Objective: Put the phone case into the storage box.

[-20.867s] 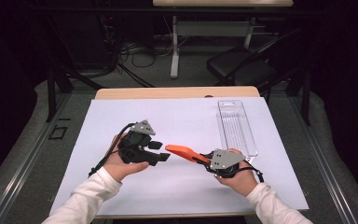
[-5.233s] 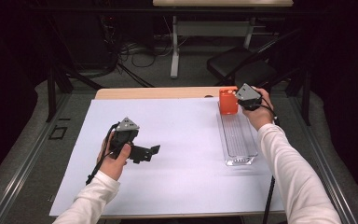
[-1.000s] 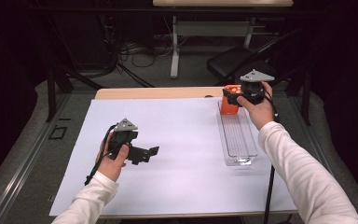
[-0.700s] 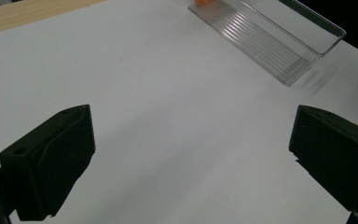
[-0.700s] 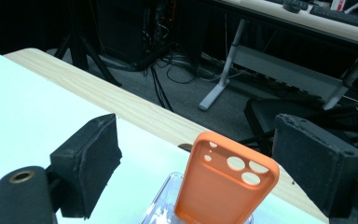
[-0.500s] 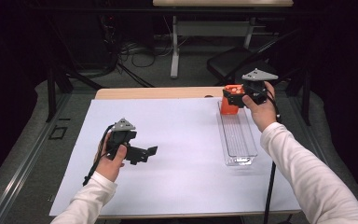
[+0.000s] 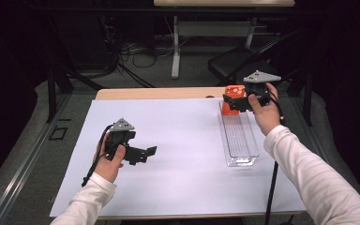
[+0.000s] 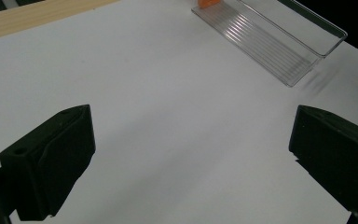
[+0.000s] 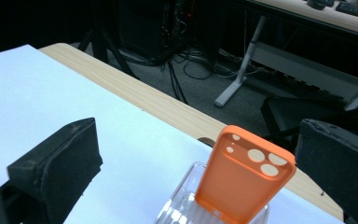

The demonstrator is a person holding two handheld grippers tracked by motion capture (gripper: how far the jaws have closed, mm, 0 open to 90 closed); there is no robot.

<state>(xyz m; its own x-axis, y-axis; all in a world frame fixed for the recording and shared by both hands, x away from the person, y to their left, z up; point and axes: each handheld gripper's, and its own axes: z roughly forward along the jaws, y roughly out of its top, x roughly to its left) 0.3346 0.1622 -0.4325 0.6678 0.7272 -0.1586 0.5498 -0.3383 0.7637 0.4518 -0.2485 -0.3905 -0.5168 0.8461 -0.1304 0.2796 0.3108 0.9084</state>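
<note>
An orange phone case [image 7: 233, 93] stands on end in the far end of a clear plastic tray [image 7: 240, 145], its camera holes at the top. My right gripper [image 7: 238, 102] hovers at it. In the right gripper view the orange phone case [image 9: 244, 179] rises between the right gripper's [image 9: 198, 140] two black jaws, which have just been opening and stand wide, with a gap on each side. My left gripper [image 7: 143, 153] rests open over the white sheet [image 7: 183, 140] at the left, nothing between its jaws. The left gripper [image 8: 191, 126] faces the clear plastic tray [image 8: 279, 42].
The white sheet covers most of a wooden table, whose far edge [image 7: 159, 93] shows bare. Beyond it lie a dark floor, cables and a chair [image 7: 234, 61]. A cable [image 7: 271, 187] trails from the right hand.
The right gripper's jaws have spread off the orange case, which stays upright in the tray. The right hand has drifted slightly to the right. The left hand has kept still.
</note>
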